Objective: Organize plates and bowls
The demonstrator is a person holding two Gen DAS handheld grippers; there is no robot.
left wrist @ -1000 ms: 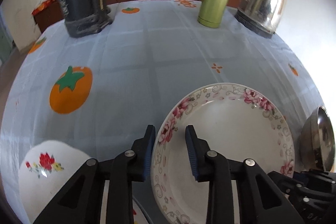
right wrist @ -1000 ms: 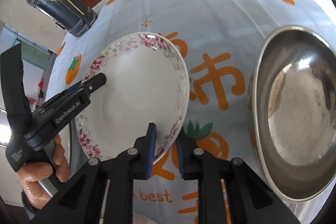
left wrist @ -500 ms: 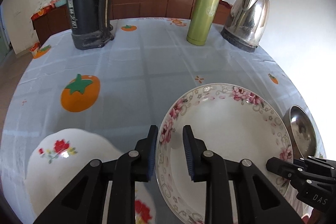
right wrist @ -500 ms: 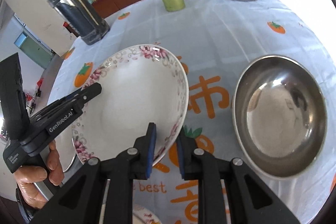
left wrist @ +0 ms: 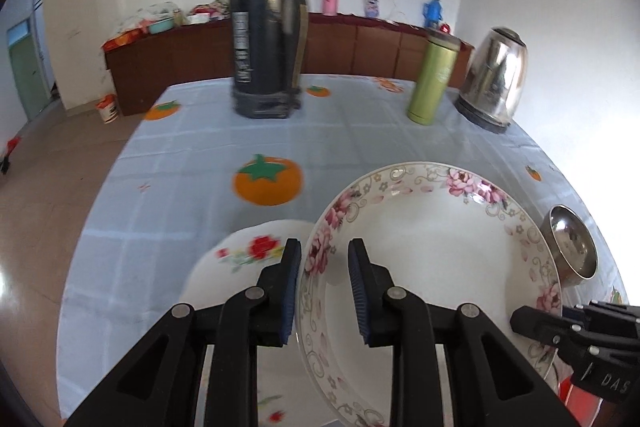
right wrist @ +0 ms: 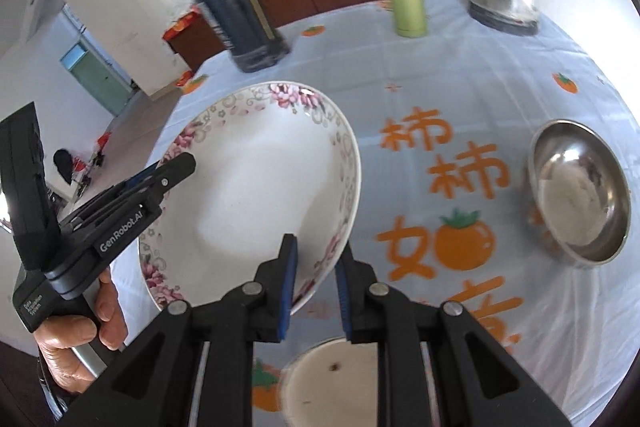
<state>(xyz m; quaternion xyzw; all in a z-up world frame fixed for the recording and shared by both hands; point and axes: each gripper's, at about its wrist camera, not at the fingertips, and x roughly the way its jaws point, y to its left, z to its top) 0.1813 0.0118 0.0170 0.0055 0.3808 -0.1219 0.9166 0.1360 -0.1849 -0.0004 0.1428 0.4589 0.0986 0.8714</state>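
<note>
A white deep plate with a pink flower rim (left wrist: pixel 432 259) (right wrist: pixel 256 195) is held in the air above the table by both grippers. My left gripper (left wrist: pixel 324 287) is shut on its left rim. My right gripper (right wrist: pixel 314 287) is shut on its right rim. A white plate with red flowers (left wrist: pixel 240 263) lies on the table under the left gripper. A steel bowl (right wrist: pixel 580 191) (left wrist: pixel 572 247) sits on the table to the right. Another white dish (right wrist: pixel 332 383) lies below the right gripper.
A tall dark thermos (left wrist: pixel 264 27), a green flask (left wrist: pixel 432 79) and a steel kettle (left wrist: pixel 496 79) stand at the table's far side. The tablecloth (left wrist: pixel 340 147) has orange persimmon prints. The table's left edge drops to the floor (left wrist: pixel 48 187).
Both grippers have lifted the flower-rim plate up and back from the table. The steel bowl and the tall things at the back look farther away.
</note>
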